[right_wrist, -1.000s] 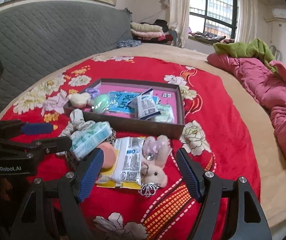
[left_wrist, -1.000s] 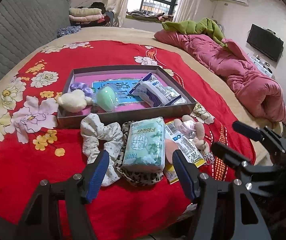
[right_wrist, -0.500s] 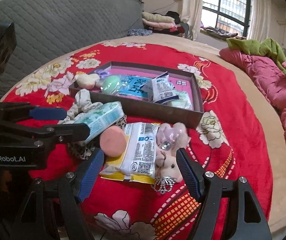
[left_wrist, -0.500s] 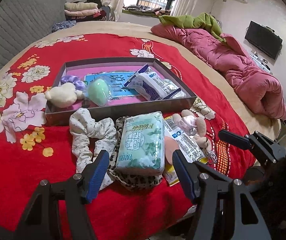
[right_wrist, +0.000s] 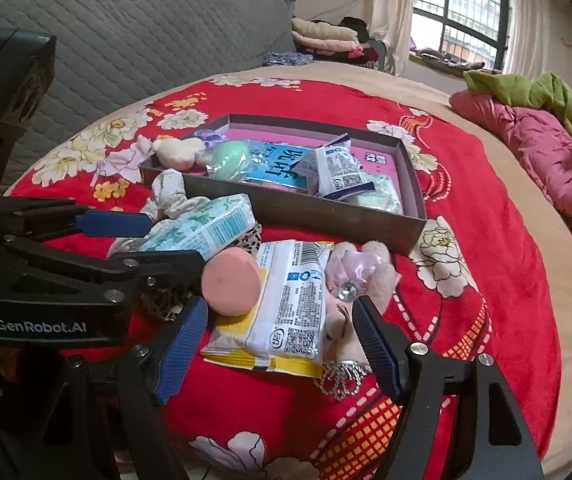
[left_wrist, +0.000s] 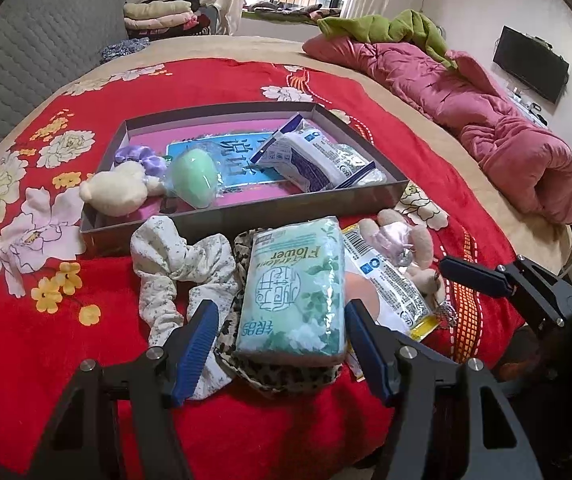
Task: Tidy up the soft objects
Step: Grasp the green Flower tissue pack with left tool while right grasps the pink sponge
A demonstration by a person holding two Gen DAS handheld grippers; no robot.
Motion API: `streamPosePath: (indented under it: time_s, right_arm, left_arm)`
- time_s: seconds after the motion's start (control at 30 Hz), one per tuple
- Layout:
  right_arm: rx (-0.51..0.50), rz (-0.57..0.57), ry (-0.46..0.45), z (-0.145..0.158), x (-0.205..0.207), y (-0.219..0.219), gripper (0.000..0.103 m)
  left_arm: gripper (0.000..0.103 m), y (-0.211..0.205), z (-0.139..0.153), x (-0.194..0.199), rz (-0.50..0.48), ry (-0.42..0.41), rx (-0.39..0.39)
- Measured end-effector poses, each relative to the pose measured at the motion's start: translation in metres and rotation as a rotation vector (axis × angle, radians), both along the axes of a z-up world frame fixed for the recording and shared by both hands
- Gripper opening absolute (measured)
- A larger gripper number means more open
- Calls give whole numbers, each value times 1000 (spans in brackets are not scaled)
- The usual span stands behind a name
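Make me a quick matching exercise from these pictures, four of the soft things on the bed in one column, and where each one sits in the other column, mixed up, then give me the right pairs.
Things:
1. mint green egg-shaped sponge
2. pale green pack of tissues printed "Flower"
3. peach round makeup sponge
4. white floral fabric scrunchie

Places:
A. on the red bedspread, beside the leopard-print scrunchie
B. on the white and yellow packet
C. inside the shallow grey box
D. on top of the leopard-print scrunchie

Pairs: 1-C, 2-D, 3-B, 4-A
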State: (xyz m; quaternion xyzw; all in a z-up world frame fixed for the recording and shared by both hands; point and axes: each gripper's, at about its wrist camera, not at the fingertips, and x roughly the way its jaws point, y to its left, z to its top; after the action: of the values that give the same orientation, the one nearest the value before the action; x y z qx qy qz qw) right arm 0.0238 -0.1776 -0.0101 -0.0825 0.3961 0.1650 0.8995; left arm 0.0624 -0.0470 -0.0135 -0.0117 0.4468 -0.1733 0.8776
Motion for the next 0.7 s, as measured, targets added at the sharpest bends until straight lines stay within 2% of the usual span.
streamPosePath:
  time_s: [0.2,0.4,0.7]
  right_arm:
    - [-6,14,5,-5,6,6,76]
    - [-13,31,4,-10,14,12,76]
    - [2,65,2,-15,23,24,76]
  left_arm:
    - [65,2,-1,4,1,-8,8]
    - [65,8,-4,11,6,5,-17]
    - [56,17,-6,20,12,31,-66]
